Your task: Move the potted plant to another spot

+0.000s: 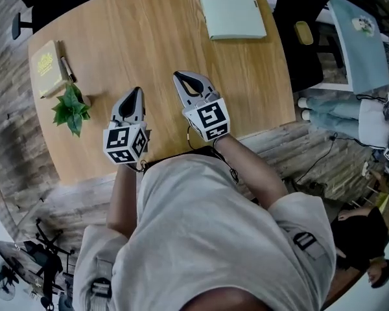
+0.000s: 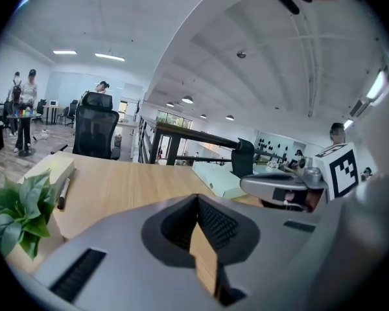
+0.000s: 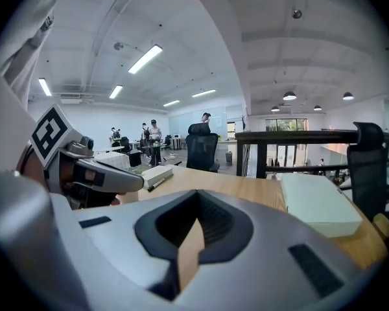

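Note:
The potted plant (image 1: 71, 109), small with green leaves, stands near the left edge of the wooden table (image 1: 155, 37); in the left gripper view its leaves (image 2: 19, 212) show at the lower left. My left gripper (image 1: 137, 91) hangs over the table just right of the plant, apart from it, jaws shut and empty (image 2: 198, 196). My right gripper (image 1: 179, 75) is further right beside it, also shut with nothing in it (image 3: 198, 193). Each gripper sees the other to its side.
A yellow book (image 1: 45, 67) with a pen (image 1: 68, 70) beside it lies behind the plant. A pale green box (image 1: 230, 8) rests at the table's far side. A black office chair (image 2: 94, 131) stands beyond the table, and a dark railing (image 3: 298, 136) runs behind it.

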`<state>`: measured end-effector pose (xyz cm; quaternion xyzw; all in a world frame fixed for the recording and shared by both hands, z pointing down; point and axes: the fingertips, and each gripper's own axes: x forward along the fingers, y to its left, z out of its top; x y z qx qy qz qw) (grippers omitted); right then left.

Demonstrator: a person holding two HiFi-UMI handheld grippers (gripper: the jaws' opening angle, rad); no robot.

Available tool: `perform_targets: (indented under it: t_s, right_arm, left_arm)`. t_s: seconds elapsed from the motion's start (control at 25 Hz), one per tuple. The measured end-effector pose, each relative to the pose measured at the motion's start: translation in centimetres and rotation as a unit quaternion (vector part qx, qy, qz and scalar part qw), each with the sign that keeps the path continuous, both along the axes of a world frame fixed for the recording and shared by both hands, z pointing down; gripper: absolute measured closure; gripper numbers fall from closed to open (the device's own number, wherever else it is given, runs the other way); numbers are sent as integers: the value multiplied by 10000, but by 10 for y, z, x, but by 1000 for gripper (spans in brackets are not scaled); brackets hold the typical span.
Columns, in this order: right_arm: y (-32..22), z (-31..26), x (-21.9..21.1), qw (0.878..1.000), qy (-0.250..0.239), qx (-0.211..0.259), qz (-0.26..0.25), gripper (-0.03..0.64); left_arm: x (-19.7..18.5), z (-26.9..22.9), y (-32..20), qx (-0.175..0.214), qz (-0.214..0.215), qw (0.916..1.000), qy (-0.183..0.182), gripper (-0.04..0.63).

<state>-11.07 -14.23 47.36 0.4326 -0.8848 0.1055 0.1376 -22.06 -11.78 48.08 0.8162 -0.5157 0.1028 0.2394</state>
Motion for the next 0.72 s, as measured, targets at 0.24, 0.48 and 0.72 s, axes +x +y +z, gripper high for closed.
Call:
perform_targets:
  t_s: [0.24, 0.48, 0.72]
  right_arm:
    - [-13, -37, -9, 9991, -180, 330, -176, 614]
    - [-20, -65, -18, 9975, -264, 590, -297, 614]
    - [-20, -96, -22, 9951, -354, 856, -348, 614]
  left_arm:
    - [-11, -36, -6, 445, -301, 9985, -71, 583]
    - [-24, -67, -9, 806, -573, 9951, -60, 583]
    - [-28, -98, -8, 1136, -665, 9913, -88, 583]
